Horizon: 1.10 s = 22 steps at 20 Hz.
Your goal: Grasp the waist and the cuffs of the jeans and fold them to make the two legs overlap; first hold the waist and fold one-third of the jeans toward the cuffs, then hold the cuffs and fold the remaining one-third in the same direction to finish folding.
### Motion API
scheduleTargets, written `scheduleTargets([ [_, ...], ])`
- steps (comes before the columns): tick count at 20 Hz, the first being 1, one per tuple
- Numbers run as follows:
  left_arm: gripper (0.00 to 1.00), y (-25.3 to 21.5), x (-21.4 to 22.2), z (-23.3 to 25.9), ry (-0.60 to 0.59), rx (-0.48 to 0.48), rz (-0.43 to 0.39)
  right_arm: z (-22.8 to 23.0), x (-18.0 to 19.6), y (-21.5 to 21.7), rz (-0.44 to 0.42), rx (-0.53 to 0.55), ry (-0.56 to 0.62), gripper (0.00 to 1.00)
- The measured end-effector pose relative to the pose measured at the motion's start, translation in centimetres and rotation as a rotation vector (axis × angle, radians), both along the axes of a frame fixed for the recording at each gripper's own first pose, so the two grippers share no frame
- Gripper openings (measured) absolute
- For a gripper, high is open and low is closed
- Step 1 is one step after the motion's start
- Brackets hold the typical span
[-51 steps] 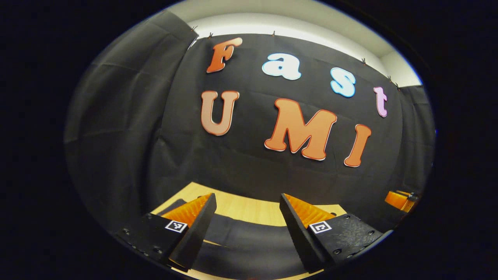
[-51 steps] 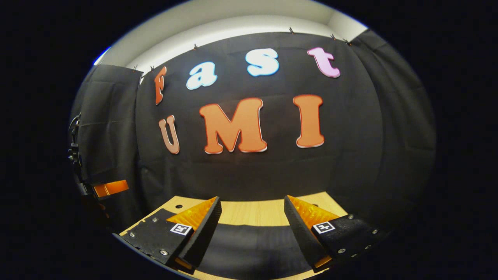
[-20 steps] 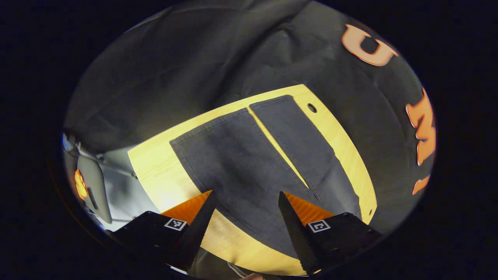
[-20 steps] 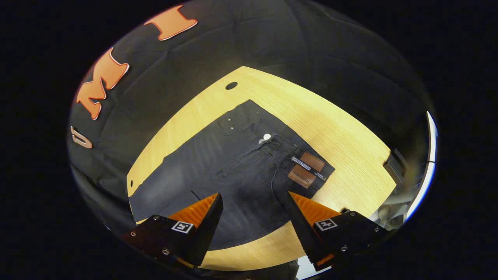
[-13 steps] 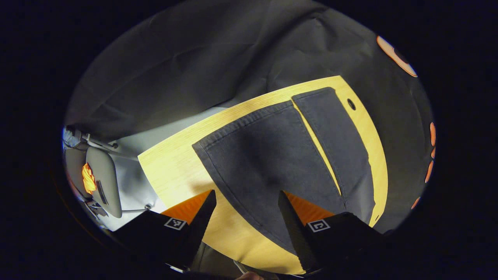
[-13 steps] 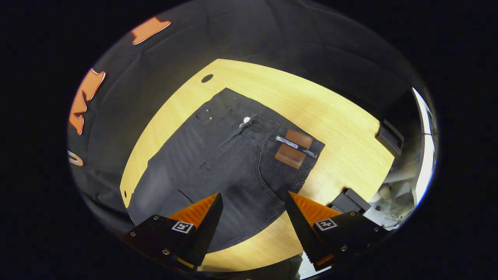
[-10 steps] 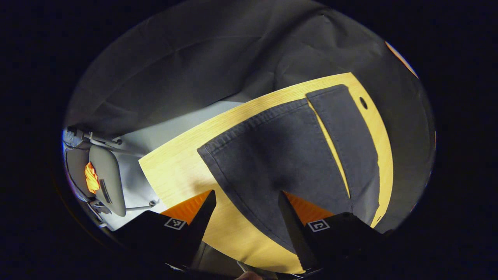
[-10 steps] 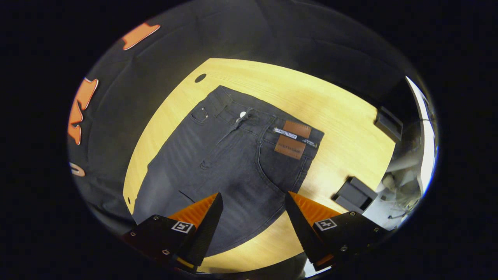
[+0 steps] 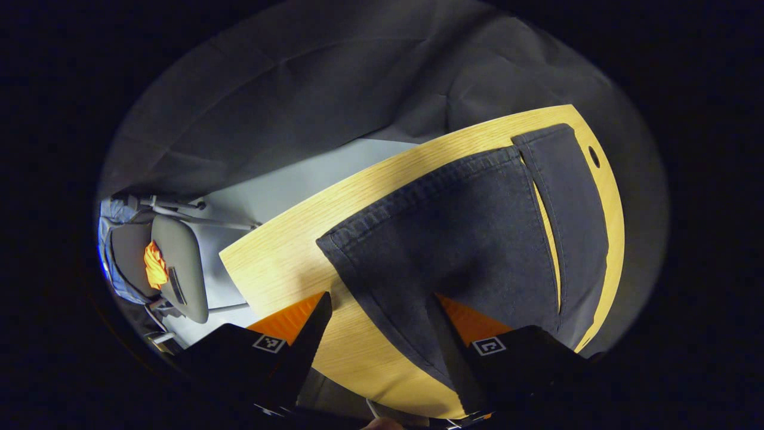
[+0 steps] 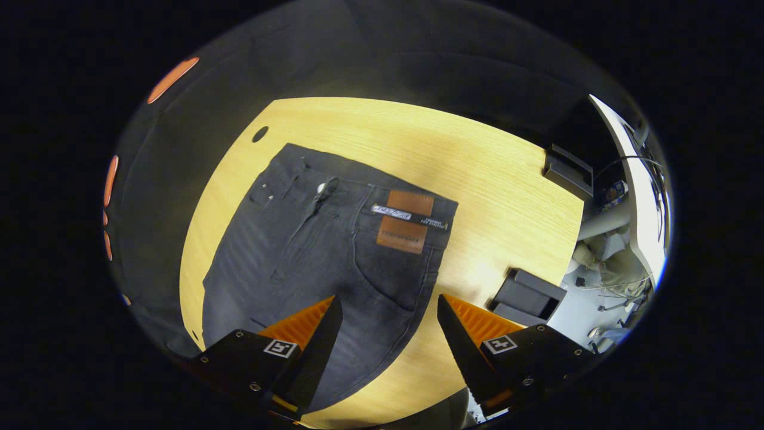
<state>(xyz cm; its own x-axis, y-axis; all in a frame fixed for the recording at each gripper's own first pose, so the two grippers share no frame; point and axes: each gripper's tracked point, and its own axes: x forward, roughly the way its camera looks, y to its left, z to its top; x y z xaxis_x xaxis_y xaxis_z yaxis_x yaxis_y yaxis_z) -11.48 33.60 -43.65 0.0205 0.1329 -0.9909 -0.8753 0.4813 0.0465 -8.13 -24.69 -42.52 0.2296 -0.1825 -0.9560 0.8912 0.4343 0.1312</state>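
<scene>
Denim, dark and flat, covers most of the pale wooden bench; I see no container in either view; the jeans lie with the waist toward the bench's right end in the right gripper view, a brown patch just below it, and bare wood beyond the waist up to two dark blocks at that edge; in the left gripper view the two cuffs lie side by side near the bench's left end, a narrow strip of wood between the legs; my left gripper hangs over the near leg's edge, jaws wide, holding nothing; my right gripper hangs over the hip by the near edge, jaws wide too; since half a second ago both views have swung further outward, the cuffs and waist sliding sideways; a chair stands off the left end.
</scene>
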Motion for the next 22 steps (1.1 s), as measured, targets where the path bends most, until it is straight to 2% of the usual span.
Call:
scheduleTargets([
  [4,0.96,1.4,-0.9,0.3,0.074,0.054,0.058,-2.2,-0.4,-2.3,-0.049,0.026,0.063,0.97],
  [8,0.96,1.7,-1.0,0.1,0.114,0.062,0.109,-2.8,-0.6,-3.0,-0.032,0.016,0.151,0.92],
  [11,0.94,1.9,-0.7,0.0,0.117,0.076,0.085,-3.1,-0.6,-2.9,-0.053,-0.009,0.218,0.91],
  [13,0.92,1.9,-0.2,-0.4,0.078,0.057,0.070,-2.9,-0.2,-2.5,-0.084,0.002,0.216,0.90],
  [14,0.88,1.9,-0.2,-0.3,0.069,0.049,0.085,-3.2,0.0,-2.5,-0.096,0.015,0.216,0.80],
  [15,0.83,1.9,0.1,-0.5,0.068,0.049,0.092,-3.2,-0.2,-2.4,-0.090,0.030,0.222,0.74],
  [17,0.82,1.7,0.4,-0.4,0.067,0.049,0.042,-3.0,-0.1,-2.5,-0.091,0.062,0.225,0.66],
  [18,0.74,2.0,0.6,-0.4,0.068,0.050,0.013,-3.0,0.1,-2.2,-0.096,0.089,0.207,0.59],
  [19,0.67,1.6,1.0,-0.2,0.061,0.056,-0.004,-3.2,0.2,-2.2,-0.083,0.110,0.182,0.39],
  [20,0.60,1.5,1.5,-0.3,0.052,0.061,-0.023,-3.1,0.3,-1.9,-0.076,0.133,0.154,0.39],
  [21,0.43,1.3,1.8,-0.3,0.045,0.072,-0.034,-3.1,0.7,-1.4,-0.096,0.174,0.104,0.39],
  [22,0.25,1.4,2.3,-0.3,0.055,0.085,-0.047,-3.2,1.3,-1.9,-0.143,0.162,0.063,0.24],
])
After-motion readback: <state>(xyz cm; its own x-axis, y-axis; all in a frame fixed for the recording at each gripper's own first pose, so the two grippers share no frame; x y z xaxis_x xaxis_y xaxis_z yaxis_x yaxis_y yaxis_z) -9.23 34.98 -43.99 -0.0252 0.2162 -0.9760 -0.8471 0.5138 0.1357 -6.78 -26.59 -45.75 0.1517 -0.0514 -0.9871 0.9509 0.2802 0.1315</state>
